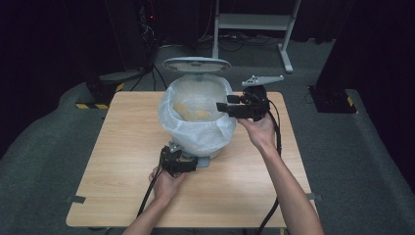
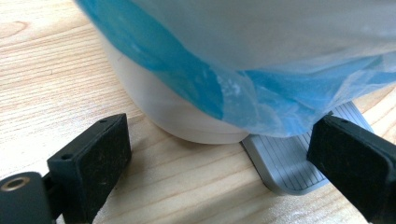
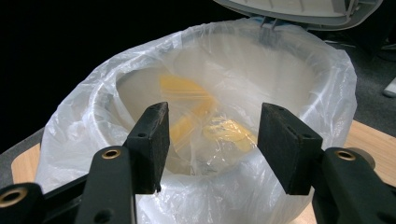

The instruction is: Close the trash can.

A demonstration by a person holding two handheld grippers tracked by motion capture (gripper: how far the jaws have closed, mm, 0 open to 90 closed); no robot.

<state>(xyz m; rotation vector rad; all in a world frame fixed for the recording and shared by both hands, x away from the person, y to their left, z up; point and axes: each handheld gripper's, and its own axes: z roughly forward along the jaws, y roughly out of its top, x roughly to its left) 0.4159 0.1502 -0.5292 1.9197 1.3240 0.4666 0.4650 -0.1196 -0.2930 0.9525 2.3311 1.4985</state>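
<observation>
Pedal bin (image 1: 198, 132) with white liner bag (image 1: 215, 132) sits mid-table (image 1: 122, 161), lid (image 1: 196, 64) up; left gripper (image 1: 188, 165) low at its grey pedal (image 2: 285, 163), jaws wide, gripping nothing; right gripper (image 1: 222, 106) over the rim, jaws apart and empty, yellow scraps (image 3: 205, 123) inside.

Left tongs (image 1: 190, 166) low, jaws apart, empty; right tongs (image 1: 221, 106) raised, jaws apart, empty.

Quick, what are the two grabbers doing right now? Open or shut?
Left gripper: open, holding nothing, low by the bin's grey pedal.
Right gripper: open, holding nothing, over the bin's bag.
</observation>
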